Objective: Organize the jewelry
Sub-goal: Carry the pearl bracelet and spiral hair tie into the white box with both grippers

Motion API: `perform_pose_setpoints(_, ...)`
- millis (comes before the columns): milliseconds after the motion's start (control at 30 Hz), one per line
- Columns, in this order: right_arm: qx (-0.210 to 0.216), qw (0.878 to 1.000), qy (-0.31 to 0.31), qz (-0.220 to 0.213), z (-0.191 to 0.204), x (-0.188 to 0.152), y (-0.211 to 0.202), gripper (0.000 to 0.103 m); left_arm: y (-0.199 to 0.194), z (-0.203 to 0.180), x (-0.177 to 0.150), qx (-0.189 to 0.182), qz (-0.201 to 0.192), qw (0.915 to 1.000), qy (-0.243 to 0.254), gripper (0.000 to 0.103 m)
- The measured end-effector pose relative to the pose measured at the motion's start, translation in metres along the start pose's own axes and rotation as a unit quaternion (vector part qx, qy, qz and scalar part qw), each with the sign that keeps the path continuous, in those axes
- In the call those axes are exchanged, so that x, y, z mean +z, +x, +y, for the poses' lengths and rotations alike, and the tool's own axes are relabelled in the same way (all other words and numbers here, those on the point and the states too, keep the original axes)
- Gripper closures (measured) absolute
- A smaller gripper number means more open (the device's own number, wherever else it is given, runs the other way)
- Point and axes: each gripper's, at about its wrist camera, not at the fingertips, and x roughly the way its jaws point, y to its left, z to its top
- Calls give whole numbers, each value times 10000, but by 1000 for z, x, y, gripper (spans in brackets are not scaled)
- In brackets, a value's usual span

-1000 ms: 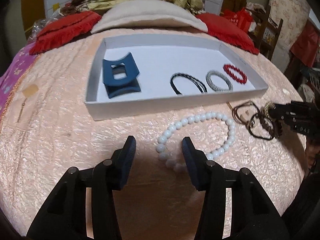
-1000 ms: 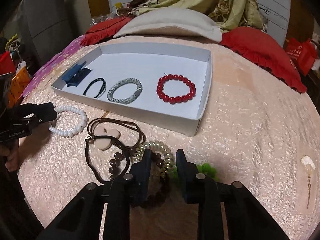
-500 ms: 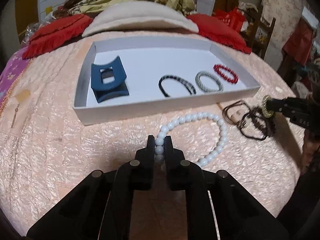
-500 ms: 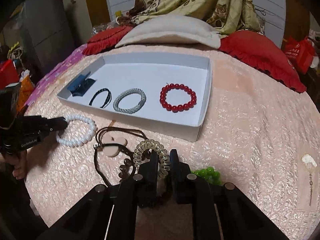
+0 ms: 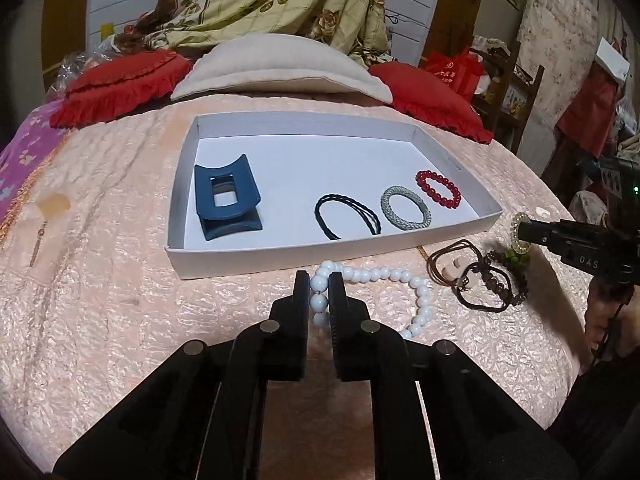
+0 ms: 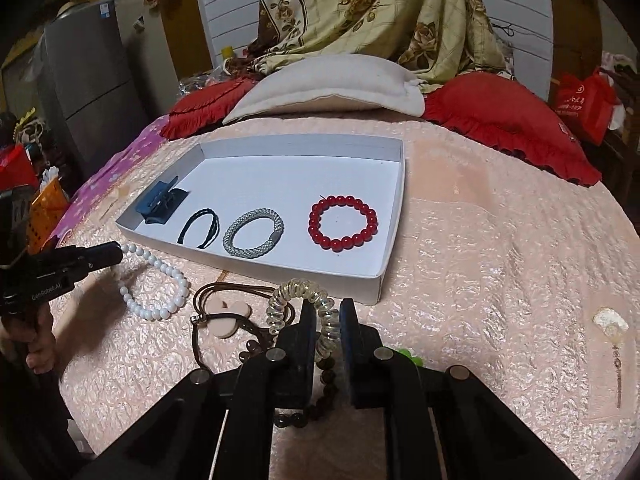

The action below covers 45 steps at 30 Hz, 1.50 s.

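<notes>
A white tray (image 5: 456, 164) (image 6: 394, 248) lies on the pink bedspread. In it are a blue hair claw (image 5: 226, 204), a black hair tie (image 5: 346, 216), a grey bracelet (image 5: 406, 207) and a red bead bracelet (image 5: 438, 188) (image 6: 343, 222). My left gripper (image 5: 319, 294) is shut on the white bead bracelet (image 5: 384, 276) (image 6: 154, 280), lifted at one end just in front of the tray. My right gripper (image 6: 327, 322) is shut on a clear spiral hair tie (image 6: 298, 292) and holds it up off the spread.
A brown cord necklace with pink pendant (image 6: 224, 316), a dark bead bracelet (image 5: 490, 288) and green beads (image 5: 518, 258) lie right of the white bracelet. Red cushions (image 5: 124, 84) and a beige pillow (image 5: 280, 68) lie behind the tray. An earring (image 6: 612, 328) lies far right.
Both grippers have shut, the left on the white bead bracelet and the right on the clear spiral hair tie. Both have since raised their pieces and moved towards the tray.
</notes>
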Motion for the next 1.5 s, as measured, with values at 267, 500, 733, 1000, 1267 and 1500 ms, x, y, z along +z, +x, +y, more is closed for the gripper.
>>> perform_pose_setpoints(267, -69, 10000, -11, -16, 0, -1, 0, 92, 1, 1, -1, 57, 20, 10000, -10, 95)
perform_pose_setpoints(500, -175, 9998, -3, -72, -1, 0, -2, 92, 0, 2, -1, 61, 17, 10000, -26, 95)
perform_pose_setpoints(733, -212, 9997, -36, -69, -1, 1, -3, 92, 2, 2, -2, 116, 47, 9999, -5, 95)
perform_pose_setpoints(1000, -237, 9997, -18, -93, 0, 1, -4, 92, 0, 1, -2, 63, 28, 10000, -22, 95)
perform_pose_setpoints(1267, -147, 9993, 59, -339, 2, 11, -15, 92, -22, -16, 14, 7, -245, 9997, 68, 95)
perform_pose_setpoints(1500, -31, 9988, 150, -462, 5, 25, -18, 92, -46, -32, 57, -181, -490, 9986, 117, 95)
